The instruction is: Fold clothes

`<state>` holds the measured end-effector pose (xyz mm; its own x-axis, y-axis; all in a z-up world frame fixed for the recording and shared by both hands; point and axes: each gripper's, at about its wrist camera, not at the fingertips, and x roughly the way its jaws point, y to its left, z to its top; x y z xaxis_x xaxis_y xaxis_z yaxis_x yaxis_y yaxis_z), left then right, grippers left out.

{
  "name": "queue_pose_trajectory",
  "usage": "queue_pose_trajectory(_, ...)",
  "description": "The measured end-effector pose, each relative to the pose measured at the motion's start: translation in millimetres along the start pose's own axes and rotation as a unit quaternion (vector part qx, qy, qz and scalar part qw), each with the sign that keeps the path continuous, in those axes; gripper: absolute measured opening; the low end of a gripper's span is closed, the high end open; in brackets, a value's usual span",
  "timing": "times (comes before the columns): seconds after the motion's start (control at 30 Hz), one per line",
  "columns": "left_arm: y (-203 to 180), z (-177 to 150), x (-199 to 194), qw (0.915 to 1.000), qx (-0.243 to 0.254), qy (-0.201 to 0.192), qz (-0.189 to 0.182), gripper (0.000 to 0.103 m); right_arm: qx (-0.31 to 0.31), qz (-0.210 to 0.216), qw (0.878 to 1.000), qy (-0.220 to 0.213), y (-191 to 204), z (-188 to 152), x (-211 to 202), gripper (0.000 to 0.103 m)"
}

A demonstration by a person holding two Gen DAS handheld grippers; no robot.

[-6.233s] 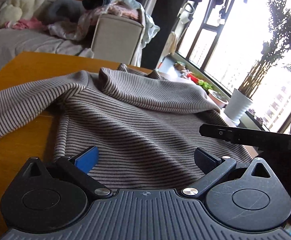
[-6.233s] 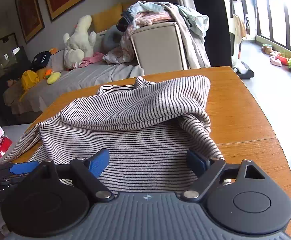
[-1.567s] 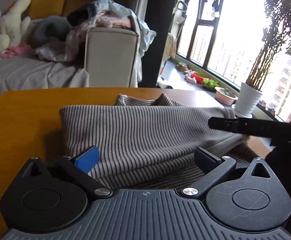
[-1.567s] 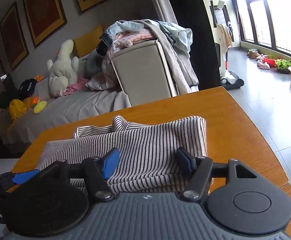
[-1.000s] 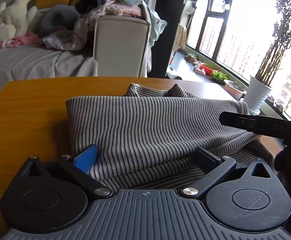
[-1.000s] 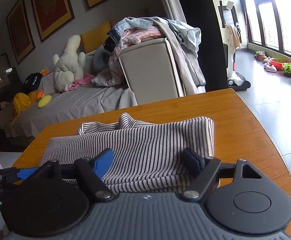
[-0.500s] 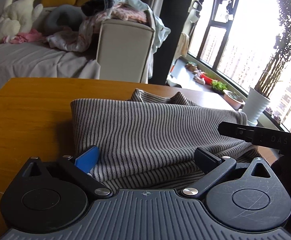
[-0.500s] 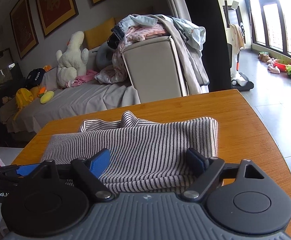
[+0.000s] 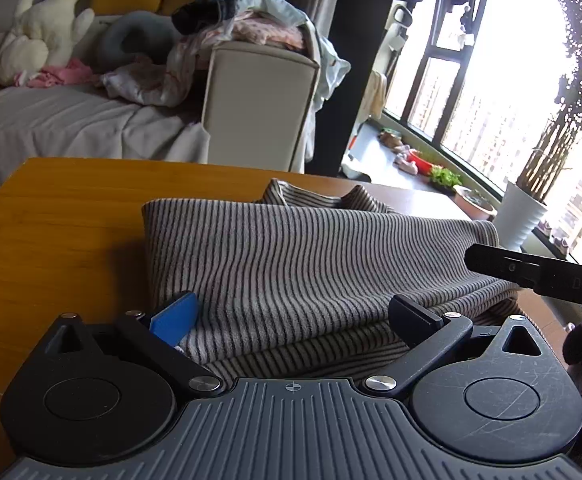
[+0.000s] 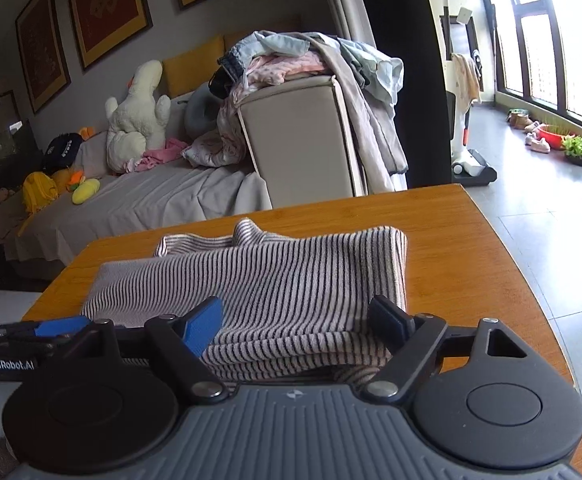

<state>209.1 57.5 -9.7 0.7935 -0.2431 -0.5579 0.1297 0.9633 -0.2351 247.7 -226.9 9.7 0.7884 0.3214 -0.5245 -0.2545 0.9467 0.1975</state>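
Observation:
A grey and black striped garment (image 9: 291, 264) lies folded in layers on the wooden table (image 9: 51, 216). It also shows in the right wrist view (image 10: 275, 292). My left gripper (image 9: 295, 312) is open, its fingers spread over the garment's near edge, holding nothing. My right gripper (image 10: 299, 324) is open too, straddling the near edge at the garment's right end. The right gripper's finger shows at the right of the left wrist view (image 9: 531, 272). The left gripper's blue pad shows at the left of the right wrist view (image 10: 59, 326).
Behind the table stands a grey sofa (image 10: 151, 196) with plush toys (image 10: 135, 116) and a pile of clothes (image 10: 299, 60) on its armrest. Windows and a potted plant (image 9: 531, 200) are to the right. The table edge (image 10: 531, 292) runs close on the right.
The sleeve that lay spread to the left is now folded in and the garment is a compact stack. In the last second both grippers stayed open and drew back slightly.

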Motion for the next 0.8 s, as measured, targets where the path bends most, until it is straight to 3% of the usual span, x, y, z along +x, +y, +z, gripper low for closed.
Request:
queue_pose_trajectory(0.4, 14, 0, -10, 0.9999, -0.002, -0.001, -0.01, 0.103, -0.075, -0.018, 0.996, 0.047, 2, 5, -5, 0.082)
queue_pose_trajectory(0.47, 21, 0, -11, 0.9997, -0.014, 0.001, -0.018, 0.103, -0.075, -0.024, 0.996, 0.043, 1, 14, -11, 0.082)
queue_pose_trajectory(0.57, 23, -1, -11, 0.9995, -0.022, -0.004, -0.021, 0.103, -0.087, -0.034, 0.996, 0.002, 8, 34, -23, 0.081)
queue_pose_trajectory(0.6, 22, -2, -11, 0.9996, -0.021, -0.005, -0.019, 0.103, -0.095, -0.033, 0.995, -0.01, 13, 42, -23, 0.079)
queue_pose_trajectory(0.63, 21, -2, -11, 0.9996, -0.019, -0.007, -0.018, 0.103, -0.104, -0.031, 0.994, -0.022, 18, 50, -23, 0.069)
queue_pose_trajectory(0.7, 22, -3, -12, 0.9995, -0.022, -0.01, -0.02, 0.103, -0.117, -0.017, 0.993, -0.012, 29, 64, -7, 0.06)
queue_pose_trajectory(0.8, 25, -3, -14, 0.9991, -0.03, -0.014, -0.027, 0.103, -0.139, 0.002, 0.99, 0.01, 47, 80, 24, 0.061)
